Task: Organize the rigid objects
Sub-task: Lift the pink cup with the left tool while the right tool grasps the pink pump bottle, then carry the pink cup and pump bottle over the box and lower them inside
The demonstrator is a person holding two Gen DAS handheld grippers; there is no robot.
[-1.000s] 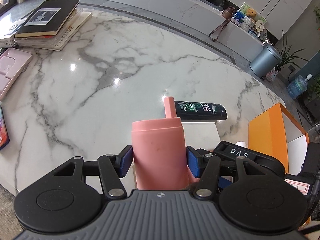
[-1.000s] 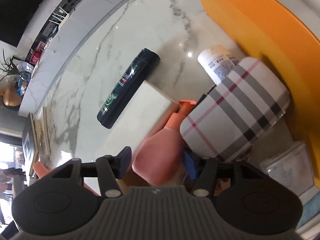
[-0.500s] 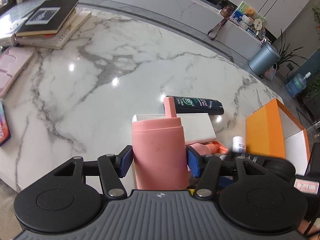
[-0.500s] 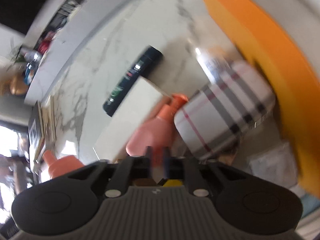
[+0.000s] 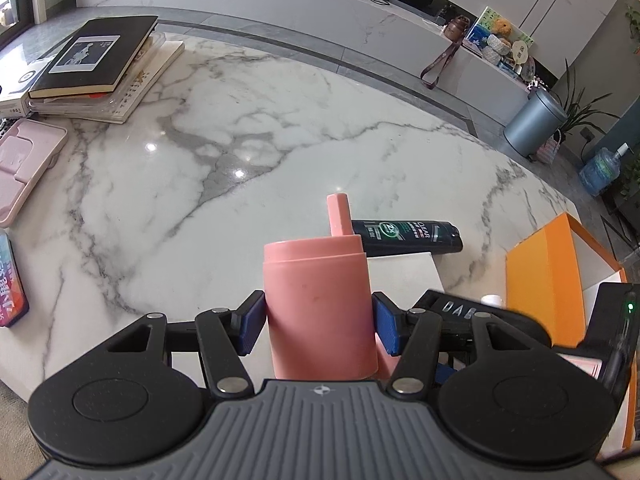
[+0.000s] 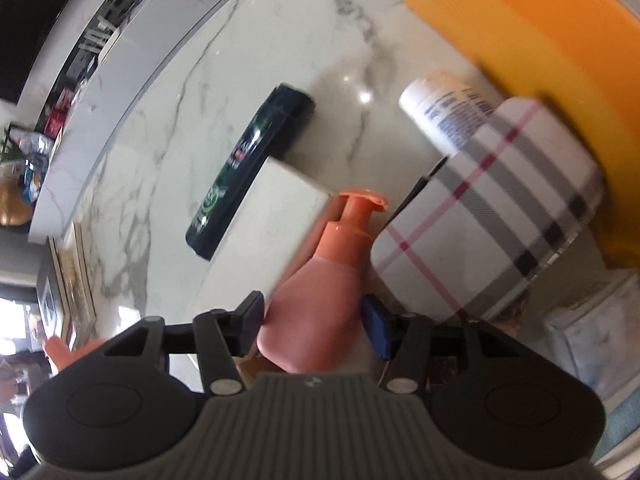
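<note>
My left gripper (image 5: 318,322) is shut on an upright pink cup (image 5: 320,304) with a straw-like spout, a blue pad pressed against each side. In the right wrist view a pink pump bottle (image 6: 320,300) lies between the opening jaws of my right gripper (image 6: 314,318), pump head pointing away. The pads stand close to its sides without a clear squeeze. A dark shampoo bottle (image 6: 248,172) (image 5: 408,236) lies flat beside a white box (image 6: 264,220) (image 5: 404,276).
A plaid case (image 6: 488,208) and a white bottle (image 6: 444,112) lie against an orange box (image 6: 520,40) (image 5: 544,280). On the marble table (image 5: 240,152), stacked books (image 5: 100,64) sit far left, with a pink tray (image 5: 24,160) and a phone (image 5: 8,280) nearer.
The right gripper's jaws narrowed in a blurred moment and now stand wider around the pump bottle again. The left gripper and its cup stayed put.
</note>
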